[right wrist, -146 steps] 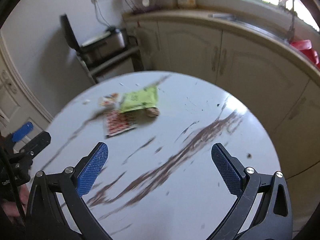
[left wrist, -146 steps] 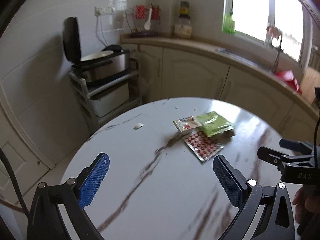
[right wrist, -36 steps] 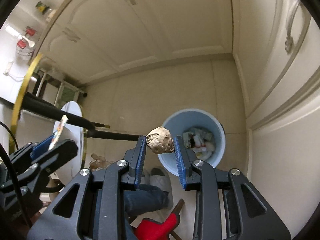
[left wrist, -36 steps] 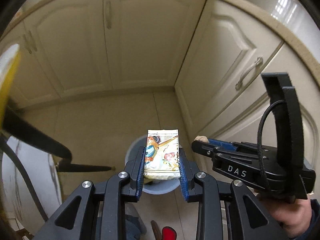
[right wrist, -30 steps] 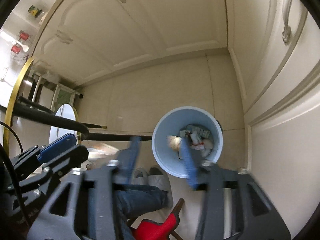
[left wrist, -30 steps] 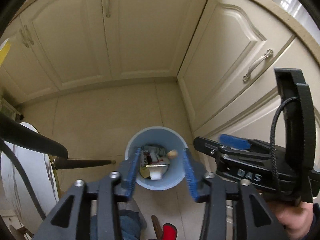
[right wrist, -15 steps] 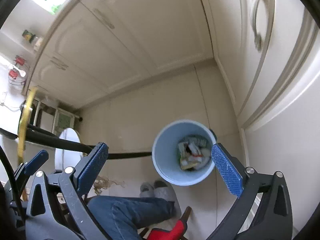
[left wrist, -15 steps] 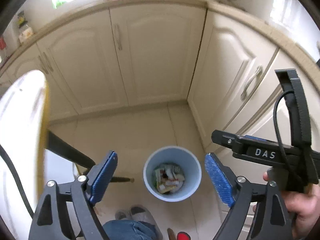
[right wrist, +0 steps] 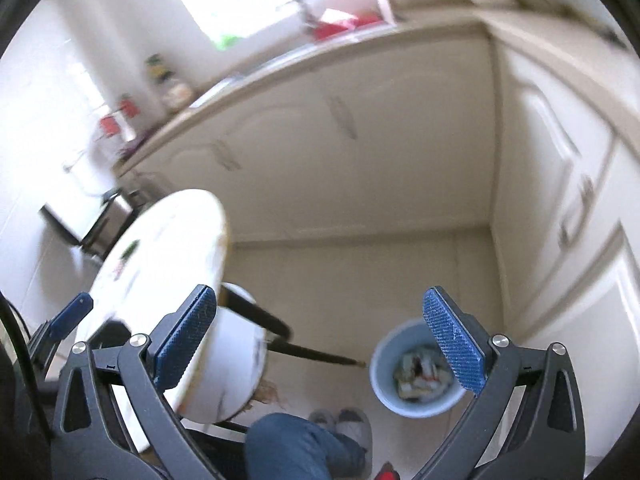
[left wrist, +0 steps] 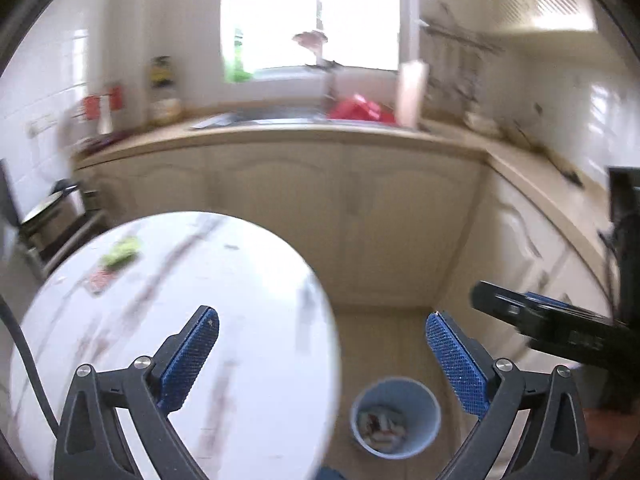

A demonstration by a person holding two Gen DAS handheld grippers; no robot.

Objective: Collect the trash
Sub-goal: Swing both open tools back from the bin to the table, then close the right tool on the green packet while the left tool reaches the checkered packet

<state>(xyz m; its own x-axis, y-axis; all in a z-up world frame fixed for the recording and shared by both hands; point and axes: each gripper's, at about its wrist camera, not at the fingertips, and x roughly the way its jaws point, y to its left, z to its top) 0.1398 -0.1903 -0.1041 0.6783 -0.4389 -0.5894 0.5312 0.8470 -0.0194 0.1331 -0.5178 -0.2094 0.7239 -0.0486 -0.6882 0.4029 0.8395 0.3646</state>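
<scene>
My left tool stands with its jaws wide apart and nothing is between them; they have just been opening. The pads are blue, with a fine rough grid texture, on black angular arms with small silver screws. My right tool is also spread wide and empty, with the same blue textured pads; its jaws too were opening a moment ago. The trash bin is a round pale blue plastic bucket that stands on the beige tiled floor, near the corner of the cream cabinets with arched panel doors. Inside it lie crumpled wrappers in mixed colours; the details are too blurred to tell. In the right wrist view the same bin is partly behind my right pad. The bench is round, with a glossy white top like marble and brown veins. Far on it, well apart from my tools, there are a green packet and just beside it a flat red and white packet, both blurred. In the right wrist view I see a knee in blue jeans and light shoes on the floor just beside the bin.
</scene>
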